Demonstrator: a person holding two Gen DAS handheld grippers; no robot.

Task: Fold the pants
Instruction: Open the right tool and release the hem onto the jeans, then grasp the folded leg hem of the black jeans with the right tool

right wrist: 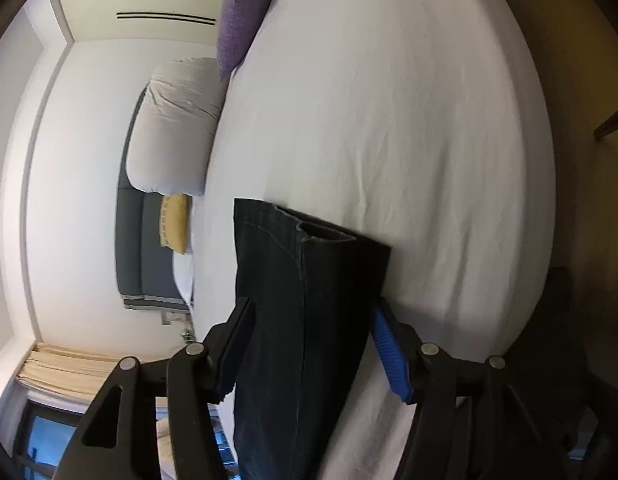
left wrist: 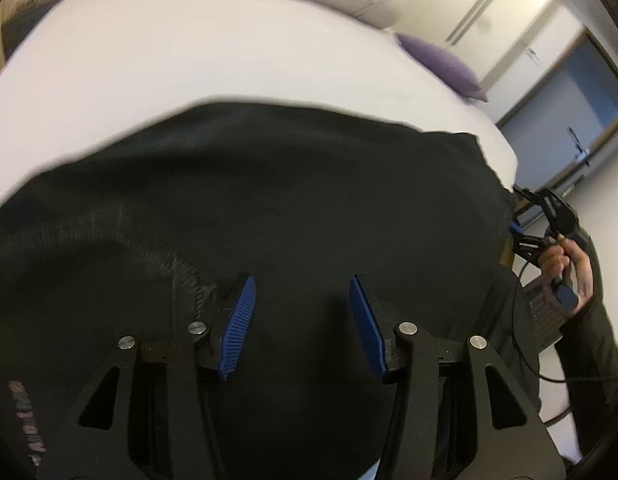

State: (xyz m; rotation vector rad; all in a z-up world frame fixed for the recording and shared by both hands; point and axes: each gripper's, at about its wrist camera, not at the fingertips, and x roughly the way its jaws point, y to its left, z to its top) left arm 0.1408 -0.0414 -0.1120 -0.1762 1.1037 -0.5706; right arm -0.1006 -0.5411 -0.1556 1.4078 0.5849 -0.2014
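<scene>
Dark denim pants (left wrist: 269,200) lie spread over the near part of a white bed (left wrist: 189,52). My left gripper (left wrist: 303,284) is open, its blue pads (left wrist: 239,328) hovering over the dark cloth next to a stitched seam (left wrist: 177,264). In the right wrist view a pant leg end with its hem (right wrist: 309,264) runs between the jaws of my right gripper (right wrist: 309,308). The jaws stand wide, one on each side of the cloth. The right gripper also shows in the left wrist view (left wrist: 549,220), held by a hand at the pants' right edge.
A purple cushion (right wrist: 245,12) and a white pillow (right wrist: 177,128) lie at the head of the bed. A yellow cushion (right wrist: 175,224) sits on a grey sofa (right wrist: 137,240) beyond. A door (left wrist: 565,120) stands past the bed's corner.
</scene>
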